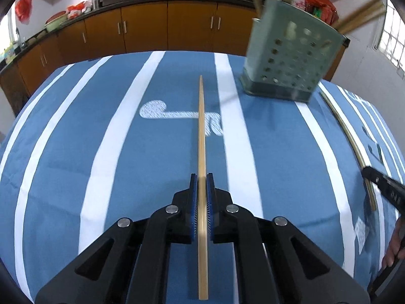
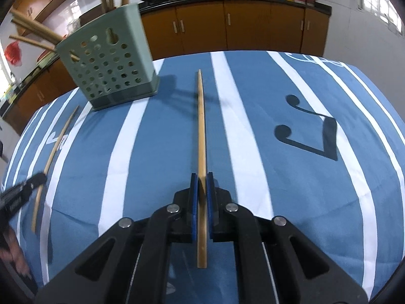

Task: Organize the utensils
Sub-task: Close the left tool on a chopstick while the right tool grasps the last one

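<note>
Chopsticks are clamped, one in the left gripper (image 1: 201, 177) and one in the right gripper (image 2: 201, 177), near the green holder (image 1: 291, 55); the holder could be tipped if its rim is struck.

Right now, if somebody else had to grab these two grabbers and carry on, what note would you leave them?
Left gripper: shut on a chopstick, which points out ahead of it over the tablecloth.
Right gripper: shut on a second chopstick, held the same way.
Holder: the green one with holes stands on the cloth between the two grippers, further back, with several chopsticks already sticking out of its top.
Done: some chopsticks are in the holder.
Left: drop these two into the holder. No other loose utensils show on the cloth.
</note>
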The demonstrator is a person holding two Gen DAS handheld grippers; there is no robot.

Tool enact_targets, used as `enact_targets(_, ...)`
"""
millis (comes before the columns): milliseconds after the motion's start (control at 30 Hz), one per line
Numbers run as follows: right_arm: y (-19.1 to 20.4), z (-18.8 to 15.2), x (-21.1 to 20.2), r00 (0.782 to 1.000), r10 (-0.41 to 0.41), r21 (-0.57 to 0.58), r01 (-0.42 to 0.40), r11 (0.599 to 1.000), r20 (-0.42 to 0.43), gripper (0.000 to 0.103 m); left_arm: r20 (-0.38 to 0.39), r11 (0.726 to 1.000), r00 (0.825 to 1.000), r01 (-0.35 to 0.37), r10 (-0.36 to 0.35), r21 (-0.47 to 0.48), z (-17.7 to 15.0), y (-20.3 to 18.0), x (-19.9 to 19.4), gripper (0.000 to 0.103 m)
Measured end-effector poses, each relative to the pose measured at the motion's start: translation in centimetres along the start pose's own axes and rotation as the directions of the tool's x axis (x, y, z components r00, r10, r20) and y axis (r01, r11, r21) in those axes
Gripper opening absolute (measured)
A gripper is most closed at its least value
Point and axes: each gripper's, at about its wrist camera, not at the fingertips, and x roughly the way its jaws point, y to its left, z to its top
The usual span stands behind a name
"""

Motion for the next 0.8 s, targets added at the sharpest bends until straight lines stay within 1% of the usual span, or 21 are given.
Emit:
enact_targets(133, 0.59, 0.32, 0.45, 1.000, -0.010, -0.037, 0.010, 0.999, 0.007, 0.008, 0.010, 1.000, 1.000, 0.018, -0.018, -0.025, 0.43, 0.67, 0.39, 0.007)
enact_targets(267, 0.62, 0.36, 0.56, 1.000, -0.009, -0.044, 0.010, 0.999, 0.014, 0.008, 0.035, 1.000, 0.999, 0.002, -0.002, -0.011, 0.01, 0.38, 0.28, 0.008)
enact_targets(400, 0.80, 0.04, 0.52, 0.999, -0.021, -0.061, 0.023, 0.998, 0.035, 0.008, 0.035, 1.000, 0.999, 0.016, -0.015, -0.022, 0.05, 0.66, 0.24, 0.008)
enact_targets(800, 0.71, 0.10, 0.61, 0.999, -0.020, -0.060, 0.022, 0.998, 0.035, 0.009, 0.036, 0.999, 0.999, 0.029, -0.028, -0.033, 0.02, 0.95, 0.24, 0.008)
